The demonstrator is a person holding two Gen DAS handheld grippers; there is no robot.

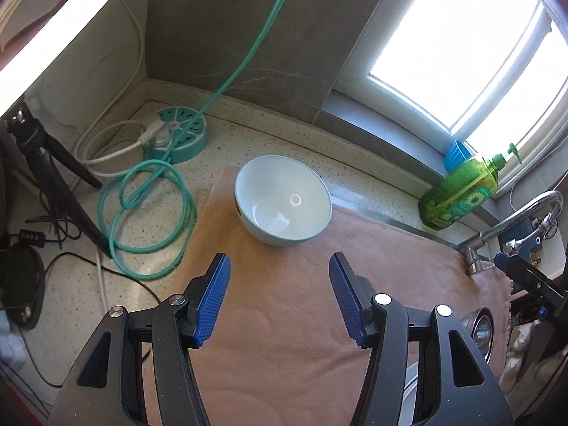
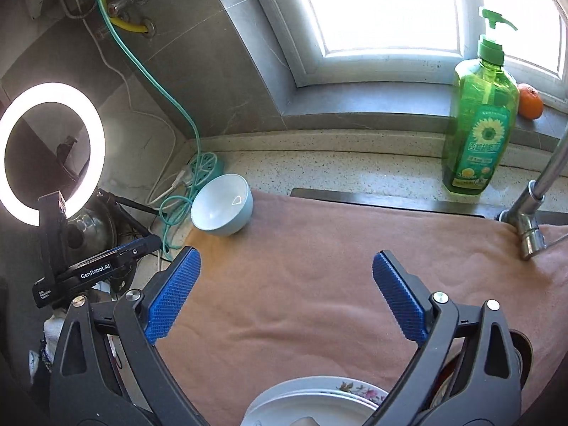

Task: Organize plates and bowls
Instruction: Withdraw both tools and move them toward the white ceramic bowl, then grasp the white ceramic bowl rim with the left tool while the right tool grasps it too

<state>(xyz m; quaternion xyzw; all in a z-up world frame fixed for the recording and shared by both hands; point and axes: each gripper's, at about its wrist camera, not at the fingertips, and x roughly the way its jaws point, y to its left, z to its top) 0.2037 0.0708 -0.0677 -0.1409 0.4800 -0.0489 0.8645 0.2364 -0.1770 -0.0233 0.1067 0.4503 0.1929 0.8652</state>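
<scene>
Left gripper (image 1: 280, 266) half open, empty; right gripper (image 2: 285, 266) wide open, empty. Floral plate (image 2: 312, 403) cut off at lower edge. Bowl (image 2: 222, 209) upright on towel (image 2: 319, 266), centre left.

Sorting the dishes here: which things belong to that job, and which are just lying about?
Job: pale blue bowl, floral-rimmed plate, pink towel.

Lying about: green dish soap bottle, orange, teal power strip, ring light, faucet.

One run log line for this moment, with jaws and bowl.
left gripper: jaws open, empty | right gripper: jaws open, empty | bowl: upright on pink cloth
</scene>
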